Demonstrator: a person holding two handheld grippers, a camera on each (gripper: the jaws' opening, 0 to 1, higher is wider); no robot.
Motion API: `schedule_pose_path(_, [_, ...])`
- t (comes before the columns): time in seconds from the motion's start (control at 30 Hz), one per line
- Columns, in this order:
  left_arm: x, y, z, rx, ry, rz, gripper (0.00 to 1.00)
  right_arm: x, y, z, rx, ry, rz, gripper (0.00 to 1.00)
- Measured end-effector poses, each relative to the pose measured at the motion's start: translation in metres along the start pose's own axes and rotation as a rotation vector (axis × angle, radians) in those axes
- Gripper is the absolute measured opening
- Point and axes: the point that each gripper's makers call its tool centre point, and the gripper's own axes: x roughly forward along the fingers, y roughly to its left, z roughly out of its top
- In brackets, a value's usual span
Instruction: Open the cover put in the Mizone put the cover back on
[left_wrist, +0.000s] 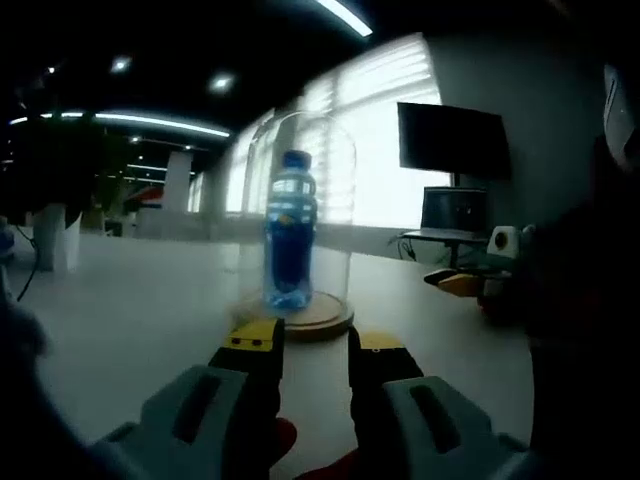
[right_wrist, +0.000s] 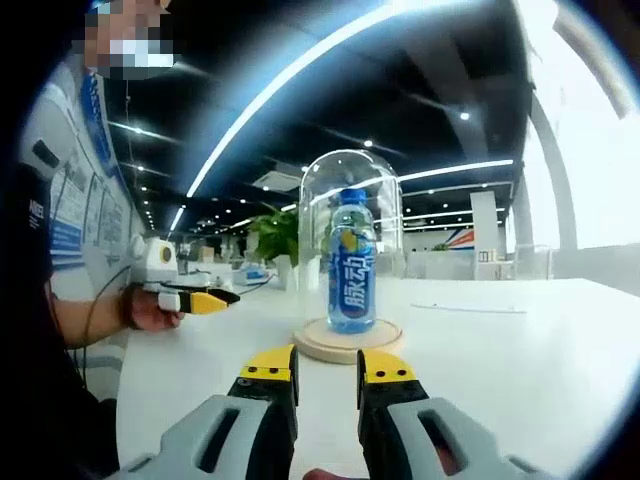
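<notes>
A: The table (right_wrist: 560, 340) carries a glass cover (right_wrist: 351, 200) over the bottle (right_wrist: 352, 262) on its wooden base (right_wrist: 345, 343).

B: Left gripper (left_wrist: 315, 345) and right gripper (right_wrist: 327, 365) sit narrow, empty; any bump could topple the cover.

Table (right_wrist: 520, 340): white, broad, smooth top, running far back in both views.

Base (right_wrist: 345, 343): round wooden disc, flat on the table, just beyond the gripper tips in the right gripper view; also seen at (left_wrist: 300, 317).

Dome (right_wrist: 352, 235): clear glass, upright on the base, rim down.

Bottle (right_wrist: 352, 262): blue, upright on the base inside the dome, cap up.

Plant (right_wrist: 275, 238): green, at the table's far left in the right gripper view.
</notes>
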Motion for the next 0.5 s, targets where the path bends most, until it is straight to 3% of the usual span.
schedule_pose_path(0.5, [-0.0013, 0.0017, 0.0034, -0.017, -0.017, -0.005, 0.21, -0.0008, -0.0033, -0.0003, 0.037, -0.004, -0.003, 0.16])
